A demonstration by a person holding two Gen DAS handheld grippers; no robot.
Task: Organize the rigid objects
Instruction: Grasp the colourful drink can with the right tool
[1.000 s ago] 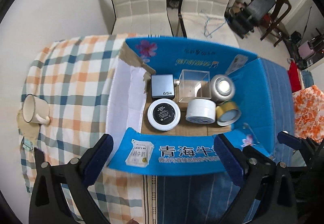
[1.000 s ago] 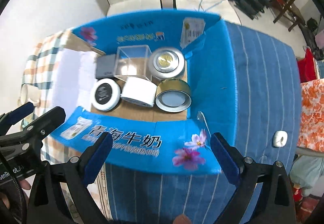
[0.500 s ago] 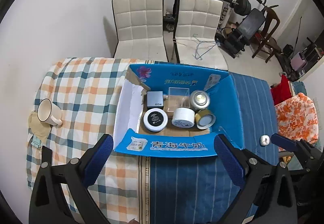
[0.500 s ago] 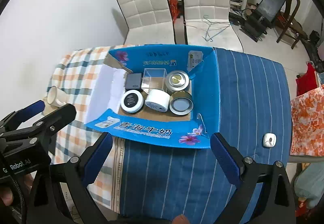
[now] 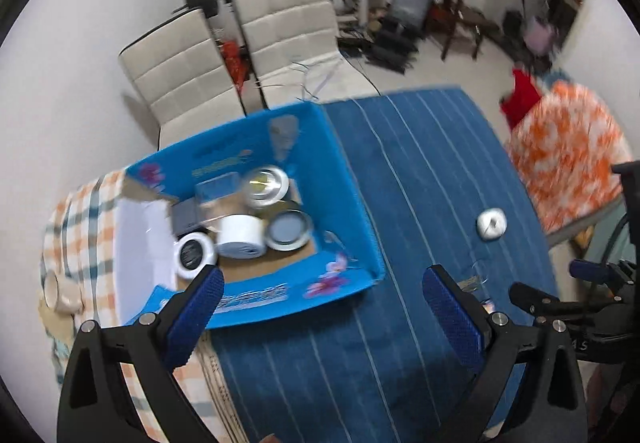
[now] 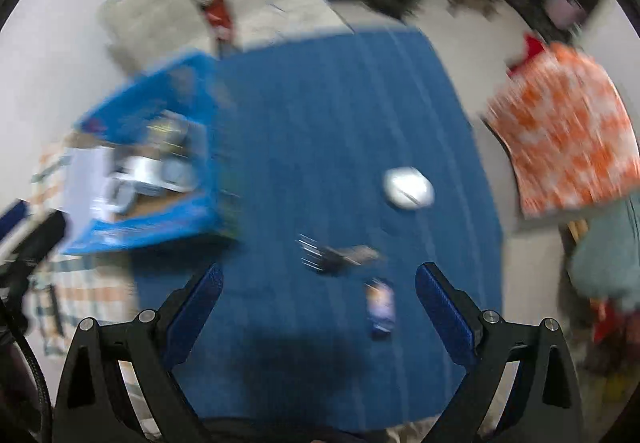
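A blue cardboard box point(image 5: 348, 187) sits on the table and holds several rigid items: a white roll point(image 5: 241, 236), a black-topped white jar point(image 5: 195, 256), a silver tin point(image 5: 266, 183), a gold-rimmed tin point(image 5: 289, 231) and a dark block point(image 5: 185, 217). A small white rounded object point(image 5: 491, 223) lies on the blue striped cloth, also in the right wrist view point(image 6: 408, 189). A dark clip-like item point(image 6: 340, 255) and a small blue packet point(image 6: 381, 305) lie before my right gripper point(image 6: 318, 307). My left gripper point(image 5: 322, 307) is open and empty. My right gripper is open and empty.
A mug point(image 5: 60, 289) stands on the checked cloth at the left. Two white chairs point(image 5: 236, 55) stand behind the table. An orange patterned fabric point(image 5: 568, 159) lies off the right edge. The box shows blurred in the right wrist view point(image 6: 160, 171).
Both grippers have swung right, away from the box, toward the blue cloth. The right wrist view now blurs with motion and shows the white object, clip and packet.
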